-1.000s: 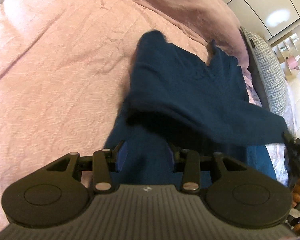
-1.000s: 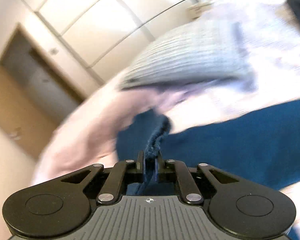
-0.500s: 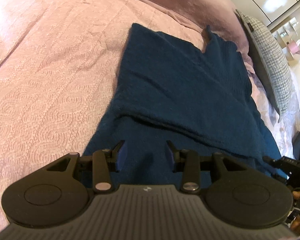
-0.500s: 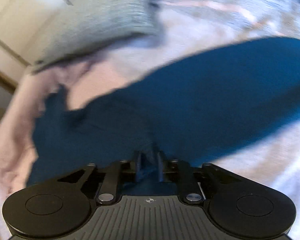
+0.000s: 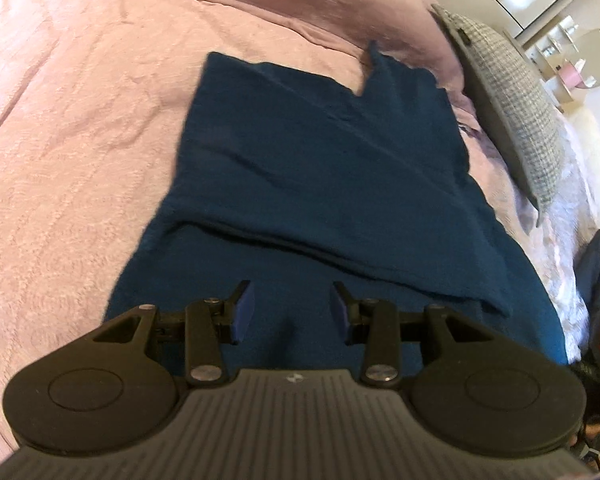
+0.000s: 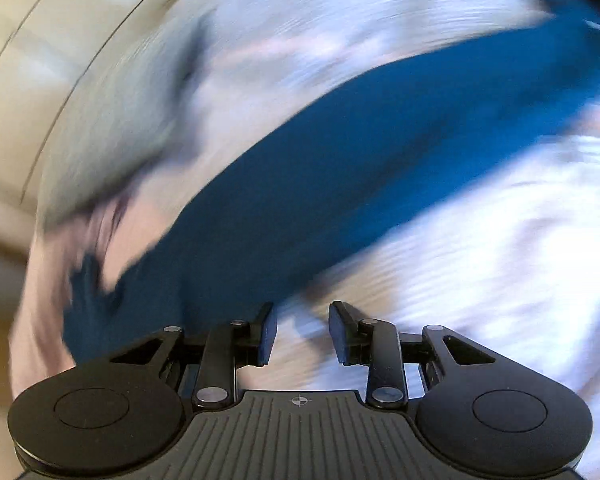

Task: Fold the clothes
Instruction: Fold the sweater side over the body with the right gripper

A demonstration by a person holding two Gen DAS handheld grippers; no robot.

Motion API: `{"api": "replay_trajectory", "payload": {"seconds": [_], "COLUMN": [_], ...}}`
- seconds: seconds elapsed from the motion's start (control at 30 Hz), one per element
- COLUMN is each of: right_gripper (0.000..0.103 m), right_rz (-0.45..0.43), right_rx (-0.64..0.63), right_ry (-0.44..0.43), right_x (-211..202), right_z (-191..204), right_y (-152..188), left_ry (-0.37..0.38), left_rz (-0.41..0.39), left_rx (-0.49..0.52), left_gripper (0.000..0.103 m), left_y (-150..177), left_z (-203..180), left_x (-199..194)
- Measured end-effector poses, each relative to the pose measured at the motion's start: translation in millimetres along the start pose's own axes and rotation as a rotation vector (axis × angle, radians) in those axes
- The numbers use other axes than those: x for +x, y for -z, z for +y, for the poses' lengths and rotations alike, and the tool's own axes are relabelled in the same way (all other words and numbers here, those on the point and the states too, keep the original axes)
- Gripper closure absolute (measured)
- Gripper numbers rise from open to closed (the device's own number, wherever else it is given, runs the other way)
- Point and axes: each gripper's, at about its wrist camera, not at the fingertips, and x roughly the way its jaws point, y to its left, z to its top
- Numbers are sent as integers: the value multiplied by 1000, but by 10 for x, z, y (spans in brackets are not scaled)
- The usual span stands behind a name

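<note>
A: Where's the dark blue garment?
B: Folded on the pink bed, near its pillow edge.
A: Tools?
B: Left tool parted, empty. Right tool opening, empty; its view is blurred.

1. I see the garment lying flat on the bedspread, one layer folded over another.
2. Behind it lies a bunched blanket.
3. To its right rests a pillow, just beside its edge.

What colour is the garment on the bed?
Dark teal-blue garment, plain; clearest in the left wrist view.
</note>
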Motion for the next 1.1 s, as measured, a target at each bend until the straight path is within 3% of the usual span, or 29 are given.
{"api": "replay_trajectory", "payload": {"seconds": [0.13, 0.3, 0.37, 0.63, 0.67, 0.7, 0.77, 0.83, 0.97, 1.1], "right_gripper": [69, 66, 66, 67, 85, 92, 93, 93, 93, 93], "right_rz": [-125, -278, -297, -271, -272, -273, -305, -347, -367, -291], "right_rx": [244, 559, 616, 720, 652, 572, 322, 74, -361, -770], "right_ry": [24, -64, -104, -89, -43, 8, 97, 100, -74, -355], "right_x": [-384, -659, -651, -337, -337, -341, -408, -498, -660, -737], "right_z": [-730, -1426, -1575, -1769, -1655, -1527, -1061, -489, 844, 1931], "right_y": [-324, -567, -619, -735, -804, -876, -991, -990, -505, 618], "left_ry": [1, -7, -9, -6, -9, -11, -11, -15, -19, -11], "left_rz": [-4, -9, -12, -21, -25, -29, -37, -44, -56, -69], "left_rx": [18, 45, 44, -6, -8, -15, -35, -54, -97, -142], "left_gripper": [68, 68, 68, 68, 68, 68, 68, 68, 68, 68], "left_y": [10, 29, 33, 29, 30, 34, 46, 57, 78, 68], "left_z": [-108, -221, -238, -139, -119, -90, -23, 56, 209, 345], "left_x": [1, 24, 20, -19, -32, -48, -83, -127, -227, -298]}}
